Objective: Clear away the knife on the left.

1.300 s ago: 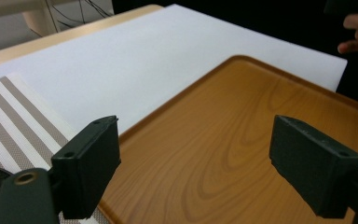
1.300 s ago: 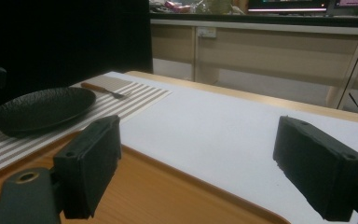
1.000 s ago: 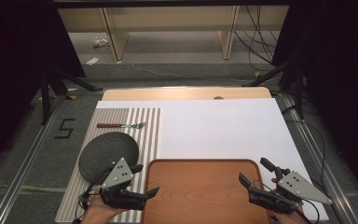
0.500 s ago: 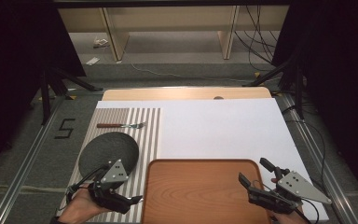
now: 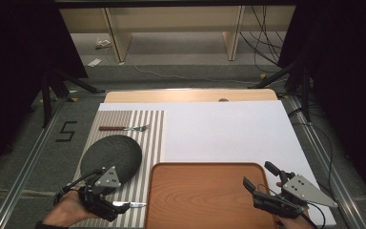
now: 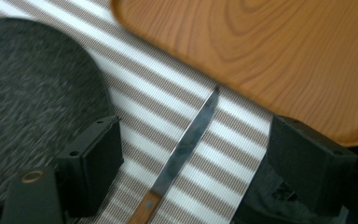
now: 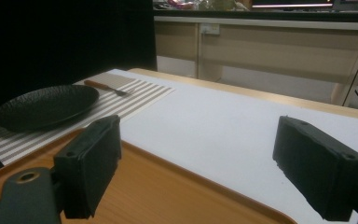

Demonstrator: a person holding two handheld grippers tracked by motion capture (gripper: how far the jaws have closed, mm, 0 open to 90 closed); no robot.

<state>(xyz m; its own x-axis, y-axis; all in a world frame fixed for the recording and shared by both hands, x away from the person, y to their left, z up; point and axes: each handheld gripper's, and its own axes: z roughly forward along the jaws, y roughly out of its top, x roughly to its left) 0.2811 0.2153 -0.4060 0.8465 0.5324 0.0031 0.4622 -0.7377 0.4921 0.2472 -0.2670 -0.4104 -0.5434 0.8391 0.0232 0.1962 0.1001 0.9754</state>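
A knife (image 6: 186, 144) with a wooden handle lies on the striped placemat (image 5: 150, 138), its blade tip close to the edge of the wooden tray (image 5: 209, 195). My left gripper (image 5: 113, 202) is open, its jaws standing well apart on either side of the knife without touching it. The knife's blade (image 5: 131, 204) sticks out past the jaws toward the tray. My right gripper (image 5: 258, 174) hovers open over the tray's right end with nothing between its jaws. A dark round plate (image 5: 112, 155) sits on the placemat just beyond the left gripper.
A fork (image 5: 124, 128) with a wooden handle lies across the placemat's far end. A white board (image 5: 228, 131) covers the table beyond the tray. Shelving legs and cables stand on the floor past the table's far edge.
My left gripper has drawn back to the left along the placemat, and the knife's blade now shows in front of it. The right gripper has stayed still.
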